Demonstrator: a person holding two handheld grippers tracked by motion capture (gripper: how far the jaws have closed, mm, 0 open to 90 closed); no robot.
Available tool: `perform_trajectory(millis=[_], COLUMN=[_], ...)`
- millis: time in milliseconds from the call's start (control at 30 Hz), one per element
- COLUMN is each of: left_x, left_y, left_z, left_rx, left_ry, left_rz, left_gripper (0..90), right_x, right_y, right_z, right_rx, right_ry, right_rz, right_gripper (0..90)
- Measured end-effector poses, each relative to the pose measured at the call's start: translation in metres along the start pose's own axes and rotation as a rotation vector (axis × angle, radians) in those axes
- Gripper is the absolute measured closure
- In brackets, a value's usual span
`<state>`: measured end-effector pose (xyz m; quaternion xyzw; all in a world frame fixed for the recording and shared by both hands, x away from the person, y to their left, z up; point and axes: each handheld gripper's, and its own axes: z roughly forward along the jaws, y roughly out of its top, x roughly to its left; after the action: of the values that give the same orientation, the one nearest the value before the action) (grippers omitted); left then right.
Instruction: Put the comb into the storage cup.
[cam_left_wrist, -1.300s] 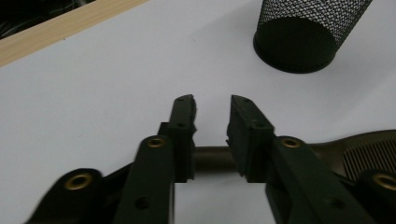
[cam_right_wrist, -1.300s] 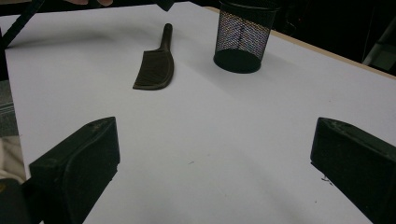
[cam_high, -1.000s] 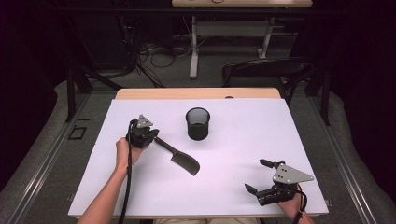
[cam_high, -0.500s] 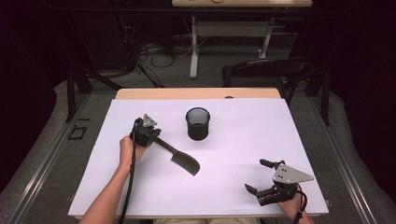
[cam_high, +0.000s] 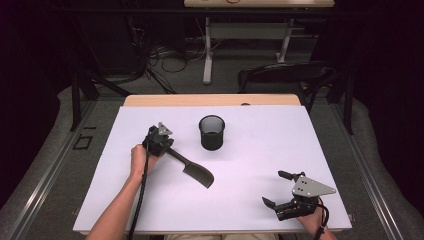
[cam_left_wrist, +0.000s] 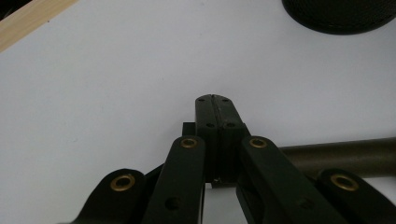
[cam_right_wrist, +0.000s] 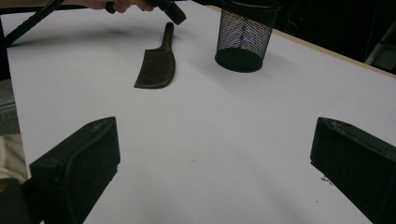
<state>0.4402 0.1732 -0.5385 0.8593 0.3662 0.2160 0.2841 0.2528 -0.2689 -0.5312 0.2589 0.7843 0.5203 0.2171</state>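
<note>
The comb (cam_high: 192, 167) lay left of centre, its handle end pinched in the left gripper (cam_high: 161, 143), the toothed end on the table (cam_high: 250, 150). The right gripper (cam_high: 281, 188) rested spread, near right. A level lift toward the mesh cup (cam_high: 211, 132) was best advised.

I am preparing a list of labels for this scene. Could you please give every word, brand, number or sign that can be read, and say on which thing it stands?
No readable text in any view.
Comb: plain black, no brand visible.
Mesh cup: no label.
Left gripper and right gripper: screws and brass rivets, no print.
Grey plate on the right gripper: holes, no writing.
White table: blank.
</note>
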Motion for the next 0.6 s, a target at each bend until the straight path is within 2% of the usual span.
perform_trajectory(millis=[600], left_x=[-0.0001], left_y=[-0.002], left_z=[0.0053], left_rx=[0.047], left_ry=[-0.004], left_rz=[0.028], left_gripper=[90.0], right_x=[-0.0008], right_y=[-0.0003], right_z=[0.0], right_rx=[0.003], right_ry=[0.0], right_rz=[-0.002], right_gripper=[1.2])
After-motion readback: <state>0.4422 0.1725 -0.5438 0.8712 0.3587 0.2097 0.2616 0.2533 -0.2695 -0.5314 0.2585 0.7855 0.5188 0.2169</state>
